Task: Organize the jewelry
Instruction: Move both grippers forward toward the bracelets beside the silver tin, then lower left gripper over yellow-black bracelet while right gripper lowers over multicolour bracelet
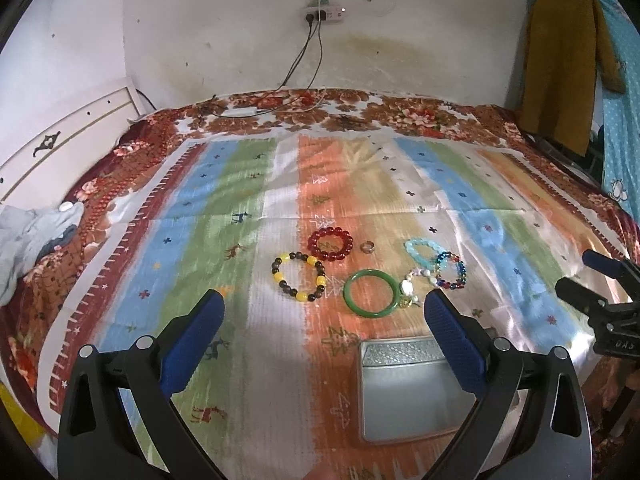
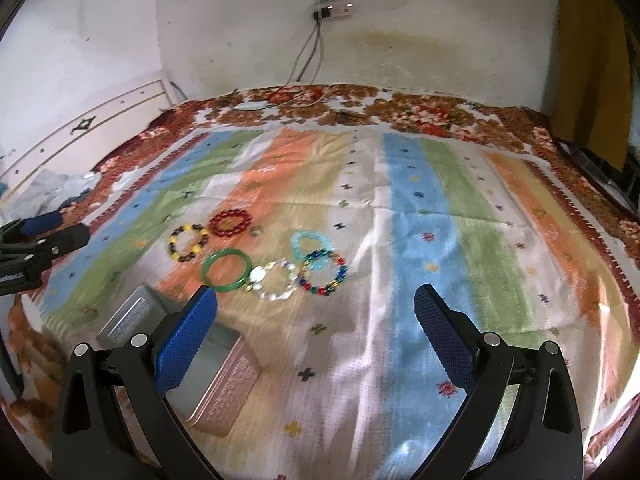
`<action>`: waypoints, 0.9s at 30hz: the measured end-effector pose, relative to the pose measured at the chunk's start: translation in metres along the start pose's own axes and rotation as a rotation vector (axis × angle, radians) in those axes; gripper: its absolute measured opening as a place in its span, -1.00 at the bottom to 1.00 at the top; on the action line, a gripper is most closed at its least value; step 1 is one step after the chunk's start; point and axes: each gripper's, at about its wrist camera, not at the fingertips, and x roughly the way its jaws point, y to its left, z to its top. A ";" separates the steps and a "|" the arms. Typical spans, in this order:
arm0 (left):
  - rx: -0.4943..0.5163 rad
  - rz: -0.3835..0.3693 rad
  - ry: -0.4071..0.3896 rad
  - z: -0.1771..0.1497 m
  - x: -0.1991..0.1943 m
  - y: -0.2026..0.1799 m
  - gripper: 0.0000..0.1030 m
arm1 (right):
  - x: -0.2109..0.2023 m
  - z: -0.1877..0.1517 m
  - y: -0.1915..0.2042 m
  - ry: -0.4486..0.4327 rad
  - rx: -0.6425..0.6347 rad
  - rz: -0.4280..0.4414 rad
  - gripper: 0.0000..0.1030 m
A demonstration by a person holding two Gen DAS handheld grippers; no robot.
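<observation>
Fingers of the left gripper (image 1: 324, 306) are standing wide apart, holding nothing, with the tin (image 1: 404, 392) lying open just beneath and between them on the bed (image 1: 120, 240). Ahead of the fingertips, the green bangle (image 1: 372, 293) is sitting nearest, the yellow bracelet (image 1: 299, 278) and red bracelet (image 1: 331, 243) beyond it to the left.

From the right wrist, the right gripper (image 2: 316, 300) is likewise gaping, empty. The tin (image 2: 224, 364) is lying by its left finger, and the jewelry is clustering ahead and left, the white bracelet (image 2: 276, 281) closest. Judging by this, the left gripper is nearer the bangle.
</observation>
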 end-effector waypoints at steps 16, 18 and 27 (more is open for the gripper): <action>0.035 0.042 0.051 0.015 0.037 0.006 0.89 | 0.020 0.017 -0.006 0.025 -0.005 0.024 0.95; 0.043 0.045 0.058 0.016 0.041 0.005 0.89 | 0.023 0.021 -0.008 0.020 -0.004 0.014 0.95; 0.013 0.021 0.063 0.022 0.056 0.009 0.89 | 0.044 0.026 -0.023 0.091 0.056 0.001 0.95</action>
